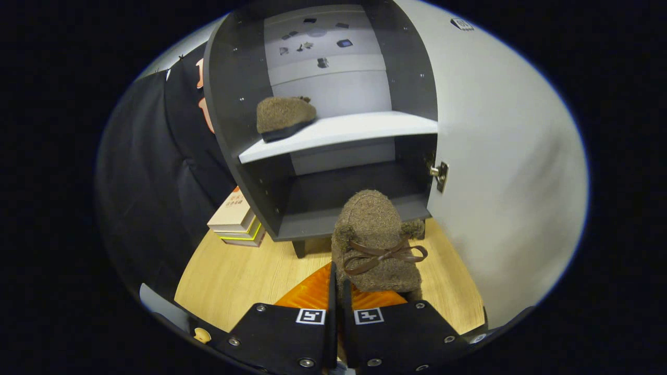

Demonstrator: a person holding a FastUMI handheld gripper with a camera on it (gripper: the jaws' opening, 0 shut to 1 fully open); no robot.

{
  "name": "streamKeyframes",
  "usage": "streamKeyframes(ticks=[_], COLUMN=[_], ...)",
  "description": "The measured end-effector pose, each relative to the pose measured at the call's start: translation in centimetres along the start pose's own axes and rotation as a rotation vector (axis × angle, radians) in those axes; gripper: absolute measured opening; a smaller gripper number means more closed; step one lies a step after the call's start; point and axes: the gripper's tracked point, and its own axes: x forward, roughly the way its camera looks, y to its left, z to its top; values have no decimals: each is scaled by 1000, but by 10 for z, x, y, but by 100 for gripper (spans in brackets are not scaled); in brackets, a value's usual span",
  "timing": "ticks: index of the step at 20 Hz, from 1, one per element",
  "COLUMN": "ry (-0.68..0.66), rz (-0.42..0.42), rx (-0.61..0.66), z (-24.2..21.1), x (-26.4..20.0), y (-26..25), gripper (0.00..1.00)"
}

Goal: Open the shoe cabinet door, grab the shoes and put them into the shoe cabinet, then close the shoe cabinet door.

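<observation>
A brown fuzzy shoe (376, 245) with a brown bow hangs just ahead of my gripper (340, 291), whose fingers are shut on its near edge. It is lifted above the floor, in front of the dark shoe cabinet (229, 104). The cabinet stands open, its white door (500, 172) swung out to the right of the shoe. A matching brown shoe (284, 117) rests on the left part of the white middle shelf (344, 133). The lower compartment (333, 195) lies directly beyond the held shoe.
A stack of books (237, 219) sits on the wooden floor (234, 276) to the left of the cabinet's foot. An orange mat (312, 294) lies under the gripper. A metal hinge (440, 174) sticks out at the door's inner edge. Black cloth hangs on the left.
</observation>
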Motion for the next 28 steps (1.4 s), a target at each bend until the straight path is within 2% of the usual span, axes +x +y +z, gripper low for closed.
streamKeyframes(ticks=[9,17,23,28], ry=[-136,-208,-196,-152], rz=[4,-1,6,15], rx=[-52,-107,-124,-131], z=[117,221,266,274], x=[13,62,115,156], y=[8,8,7,5], gripper=[6,6,6,6])
